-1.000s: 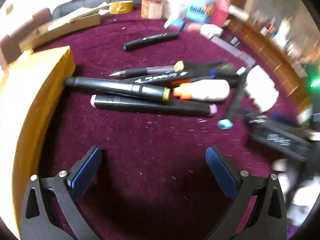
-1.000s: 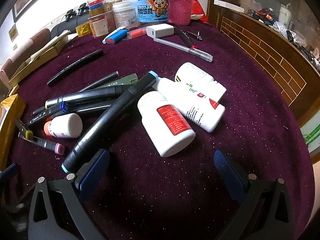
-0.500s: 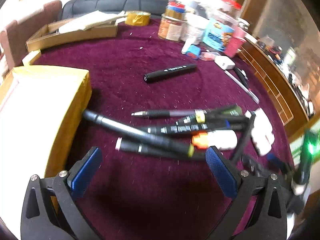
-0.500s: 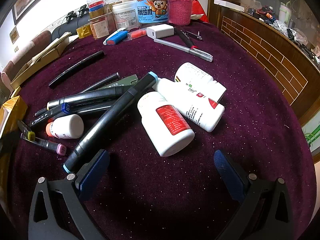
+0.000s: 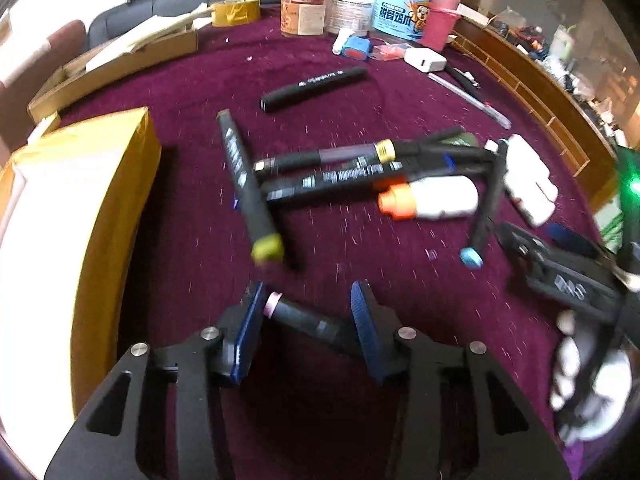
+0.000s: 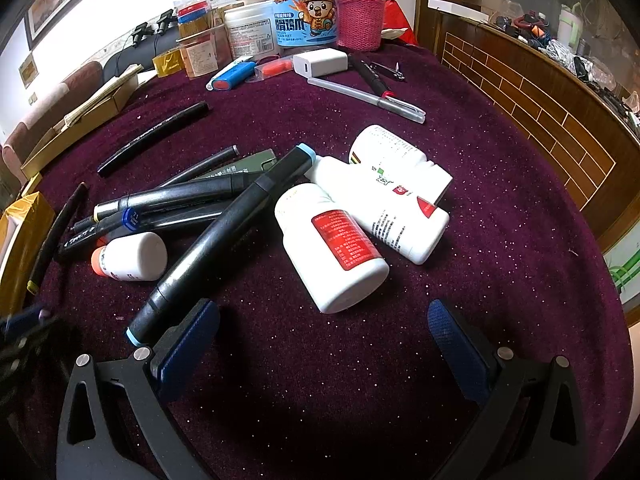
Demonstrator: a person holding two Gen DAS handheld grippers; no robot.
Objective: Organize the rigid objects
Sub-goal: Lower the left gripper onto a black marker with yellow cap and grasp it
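My left gripper [image 5: 308,312] is shut on a black marker with a pink cap [image 5: 304,318], held between the blue pads. Ahead of it lie a yellow-capped marker [image 5: 250,192], several other black markers [image 5: 340,178] and a small white bottle with an orange cap [image 5: 432,198]. My right gripper [image 6: 324,328] is open and empty over the purple cloth [image 6: 500,168]. In front of it lie a white bottle with a red label [image 6: 332,244], two more white bottles [image 6: 392,192], a blue-capped marker [image 6: 224,236] and the orange-capped bottle [image 6: 130,256].
A yellow box [image 5: 68,216] stands at the left of the left wrist view. Jars and tubs [image 6: 304,8], a white charger [image 6: 320,62], pens [image 6: 368,96] and a lone black marker [image 5: 312,88] lie at the back. A wooden edge [image 6: 540,100] runs along the right.
My left gripper closed on the pink-capped marker. The yellow-capped marker swung round to point away. My right gripper stayed open and barely moved.
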